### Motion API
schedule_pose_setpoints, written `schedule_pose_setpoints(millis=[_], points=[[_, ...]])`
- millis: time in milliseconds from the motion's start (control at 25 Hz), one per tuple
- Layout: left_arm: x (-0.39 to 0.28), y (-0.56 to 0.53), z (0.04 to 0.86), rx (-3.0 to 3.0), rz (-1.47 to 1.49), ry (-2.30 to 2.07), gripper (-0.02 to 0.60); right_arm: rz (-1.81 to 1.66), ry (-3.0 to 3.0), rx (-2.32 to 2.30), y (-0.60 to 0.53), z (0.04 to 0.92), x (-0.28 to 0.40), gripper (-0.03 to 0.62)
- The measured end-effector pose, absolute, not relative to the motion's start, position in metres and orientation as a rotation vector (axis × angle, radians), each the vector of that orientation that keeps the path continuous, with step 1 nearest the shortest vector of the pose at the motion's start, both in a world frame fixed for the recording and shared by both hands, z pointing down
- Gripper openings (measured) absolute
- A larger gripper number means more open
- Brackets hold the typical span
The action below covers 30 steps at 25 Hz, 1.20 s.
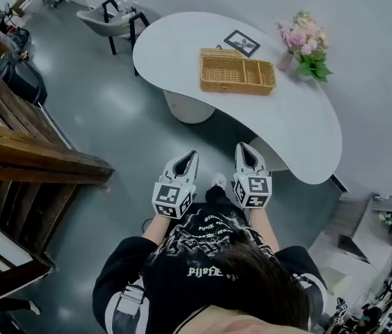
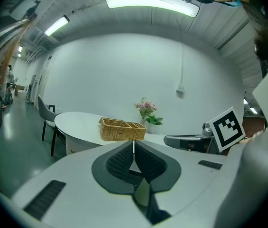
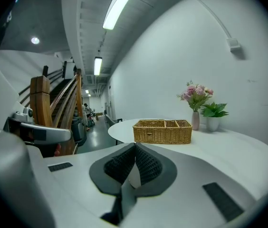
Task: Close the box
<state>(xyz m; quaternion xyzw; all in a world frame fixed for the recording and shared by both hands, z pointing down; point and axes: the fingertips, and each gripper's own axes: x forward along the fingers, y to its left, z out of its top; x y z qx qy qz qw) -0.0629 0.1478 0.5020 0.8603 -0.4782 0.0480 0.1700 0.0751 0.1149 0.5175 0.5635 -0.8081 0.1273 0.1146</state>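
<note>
Left gripper [image 1: 189, 157] and right gripper [image 1: 246, 149] point forward side by side, jaws together, empty.

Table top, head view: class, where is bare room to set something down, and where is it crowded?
Bare: the table end left of the wicker box, and the near lobe right of it. Crowded: behind the box, by the picture frame and flowers.

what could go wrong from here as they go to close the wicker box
1. The flower vase and potted plant stand close to the right end of the wicker box; the right tool may knock them when reaching in.
2. The left tool and right tool are shut and empty; nudging with closed tips might slide the box across the smooth table.
</note>
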Motion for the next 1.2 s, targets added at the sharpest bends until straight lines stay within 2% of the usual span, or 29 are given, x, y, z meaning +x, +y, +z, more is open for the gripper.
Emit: schedule_pose_setpoints(millis=[760, 1200], points=[[0.025, 0.028, 0.506, 2.356, 0.125, -1.505, 0.028, 0.354, -2.482, 1.521, -0.015, 0.516, 0.164, 0.025], [0.04, 0.01, 0.513, 2.306, 0.16, -1.559, 0.028, 0.401, -2.506, 1.45, -0.038, 0.527, 0.179, 0.025]])
